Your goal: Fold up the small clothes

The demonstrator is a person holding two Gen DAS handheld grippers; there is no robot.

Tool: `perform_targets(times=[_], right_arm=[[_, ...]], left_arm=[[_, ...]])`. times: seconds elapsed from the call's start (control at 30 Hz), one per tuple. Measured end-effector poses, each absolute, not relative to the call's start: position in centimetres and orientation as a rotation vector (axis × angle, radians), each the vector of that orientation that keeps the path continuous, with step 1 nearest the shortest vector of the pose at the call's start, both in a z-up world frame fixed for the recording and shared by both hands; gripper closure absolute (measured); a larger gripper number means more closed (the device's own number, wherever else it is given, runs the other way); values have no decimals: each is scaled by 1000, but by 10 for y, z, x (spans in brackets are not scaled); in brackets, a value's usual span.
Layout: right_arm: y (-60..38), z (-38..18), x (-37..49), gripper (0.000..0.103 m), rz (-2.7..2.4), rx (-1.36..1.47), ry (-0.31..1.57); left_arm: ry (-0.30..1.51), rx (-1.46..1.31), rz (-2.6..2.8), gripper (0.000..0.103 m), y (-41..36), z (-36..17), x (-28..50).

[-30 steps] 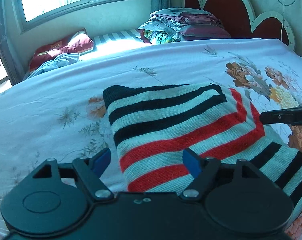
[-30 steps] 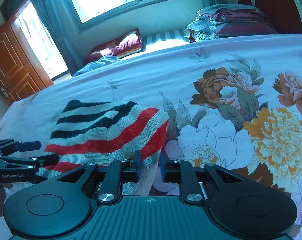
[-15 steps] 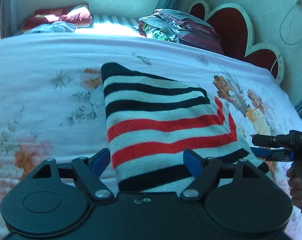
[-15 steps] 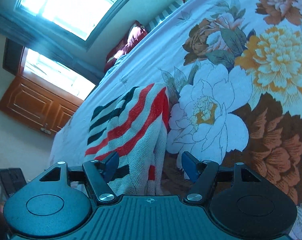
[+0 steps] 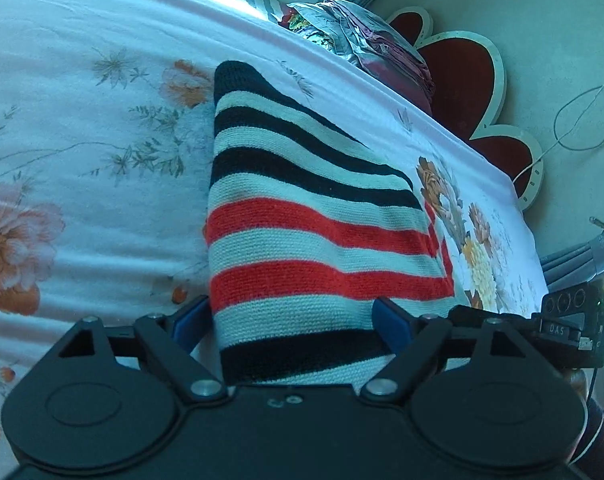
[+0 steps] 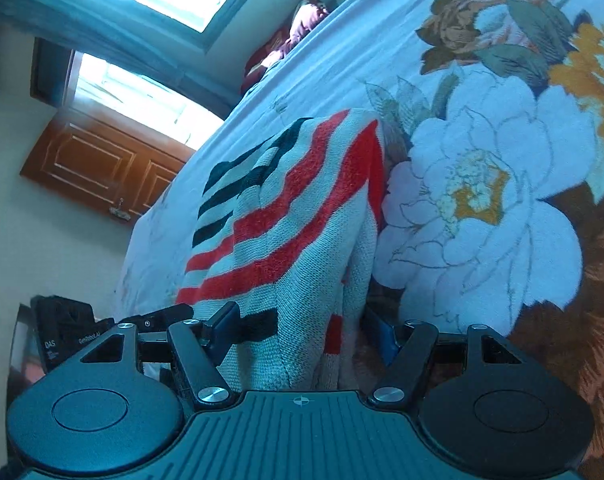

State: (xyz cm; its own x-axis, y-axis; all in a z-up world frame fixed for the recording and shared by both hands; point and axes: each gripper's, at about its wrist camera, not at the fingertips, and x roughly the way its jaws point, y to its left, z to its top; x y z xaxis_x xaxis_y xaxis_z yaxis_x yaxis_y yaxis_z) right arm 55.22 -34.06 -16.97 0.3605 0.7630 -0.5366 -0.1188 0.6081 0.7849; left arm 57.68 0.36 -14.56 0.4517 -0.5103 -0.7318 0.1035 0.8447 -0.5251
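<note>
A folded knit sweater with black, red and pale stripes lies flat on the floral bedsheet. My left gripper hangs over its near edge. The jaws are opening, the striped cloth lies between the blue fingers, and they do not clamp it. In the right wrist view the sweater runs away from my right gripper. That gripper stands wide over the sweater's near right corner with a gap at its right pad. Each gripper's black body shows at the edge of the other's view.
A pile of folded bedding lies at the head of the bed in front of a red scalloped headboard. A red pillow sits under the window. A wooden door stands beyond the bed's left side.
Both grippers rolled and sank closer to the sweater's near edge. The right jaws went from nearly shut to wide. The sweater has not moved.
</note>
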Motion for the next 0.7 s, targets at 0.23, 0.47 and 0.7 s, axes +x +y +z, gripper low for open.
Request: perform_targets(times=[0.23, 0.47, 0.7], right_arm=[[-278, -129, 541, 64, 544, 252, 999], [-232, -89, 506, 70, 457, 81, 900], [-143, -61, 501, 70, 475, 50, 852]], left_arm=[[971, -127, -329, 52, -41, -120, 571], [858, 46, -391, 58, -45, -84, 545], [820, 68, -381, 58, 30, -56, 524]])
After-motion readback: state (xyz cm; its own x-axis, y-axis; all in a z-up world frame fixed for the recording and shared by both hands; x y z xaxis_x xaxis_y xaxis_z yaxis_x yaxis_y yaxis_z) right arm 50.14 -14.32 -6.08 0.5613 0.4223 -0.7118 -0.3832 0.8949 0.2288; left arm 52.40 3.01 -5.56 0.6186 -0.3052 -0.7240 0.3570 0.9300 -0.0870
